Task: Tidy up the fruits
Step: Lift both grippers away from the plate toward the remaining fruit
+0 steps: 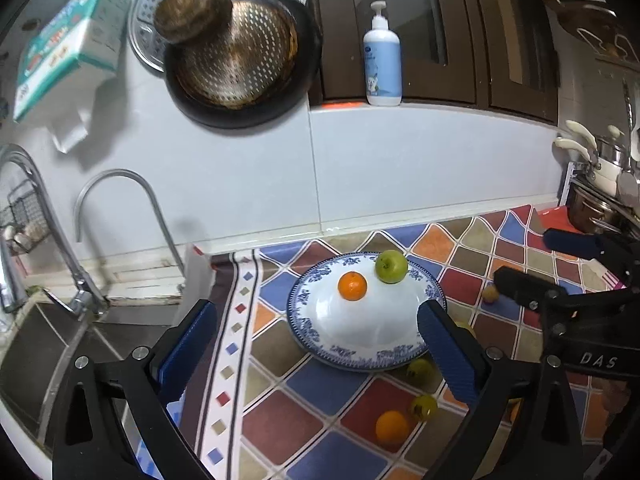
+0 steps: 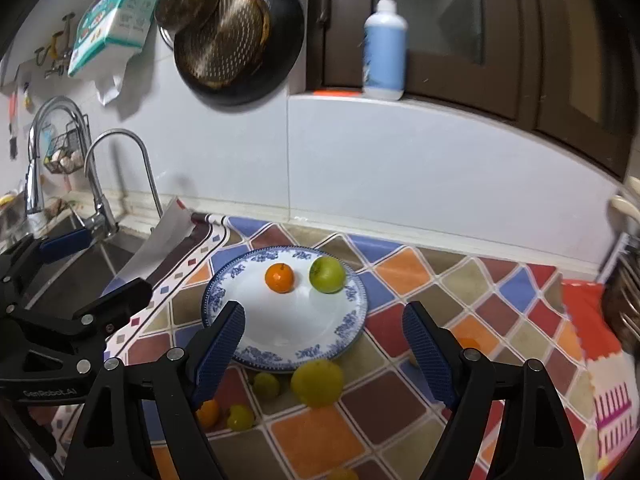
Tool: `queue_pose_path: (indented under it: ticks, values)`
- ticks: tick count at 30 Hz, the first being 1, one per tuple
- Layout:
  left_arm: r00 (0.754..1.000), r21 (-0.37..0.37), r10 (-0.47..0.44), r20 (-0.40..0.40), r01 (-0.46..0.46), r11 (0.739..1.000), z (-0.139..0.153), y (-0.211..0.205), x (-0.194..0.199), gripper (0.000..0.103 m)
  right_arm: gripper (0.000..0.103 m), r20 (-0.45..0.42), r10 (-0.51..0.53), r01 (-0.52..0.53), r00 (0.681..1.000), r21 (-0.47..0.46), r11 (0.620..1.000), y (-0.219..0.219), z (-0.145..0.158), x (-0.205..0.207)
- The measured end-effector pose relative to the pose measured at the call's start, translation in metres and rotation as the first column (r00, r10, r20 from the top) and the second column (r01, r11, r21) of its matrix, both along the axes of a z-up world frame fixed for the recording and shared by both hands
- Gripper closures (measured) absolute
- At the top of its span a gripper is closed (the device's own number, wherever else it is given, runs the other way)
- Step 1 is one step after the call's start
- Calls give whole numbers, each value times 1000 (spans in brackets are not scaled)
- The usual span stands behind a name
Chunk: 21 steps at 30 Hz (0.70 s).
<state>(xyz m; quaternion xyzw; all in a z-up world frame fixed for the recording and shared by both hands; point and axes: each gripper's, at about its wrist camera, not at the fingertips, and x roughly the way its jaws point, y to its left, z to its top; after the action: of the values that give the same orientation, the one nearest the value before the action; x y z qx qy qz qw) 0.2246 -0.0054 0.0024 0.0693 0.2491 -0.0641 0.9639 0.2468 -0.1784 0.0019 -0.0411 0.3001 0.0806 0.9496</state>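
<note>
Right wrist — glossy round plate (image 2: 348, 320) | smooth green apple (image 2: 327, 274) | both grippers' fingers spread, empty

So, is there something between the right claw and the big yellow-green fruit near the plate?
Nothing visible. The right claw is open above the counter, and the big yellow-green fruit lies just ahead between its fingers, in front of the plate rim.

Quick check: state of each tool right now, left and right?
Left tool: open, holding nothing, hanging above the plate.
Right tool: open, holding nothing, above the plate's near edge.
</note>
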Motion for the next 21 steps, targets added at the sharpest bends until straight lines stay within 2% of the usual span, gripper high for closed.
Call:
queue_pose_path:
  ticks: [9,17,21]
  values:
    - [999,3,-16,35,16,1000,2,10,-36,1,22,65,-85,87,994,-23,996,1,8,-50]
    - [996,42,-81,44,79,996,-8,9,-54,1,22,38,-160,160,986,2,987,1,-5,-81]
    - [991,49,-130,19,129,990,-20,5,-58,1,22,16,-192,192,981,9,981,-1,-15,-92]
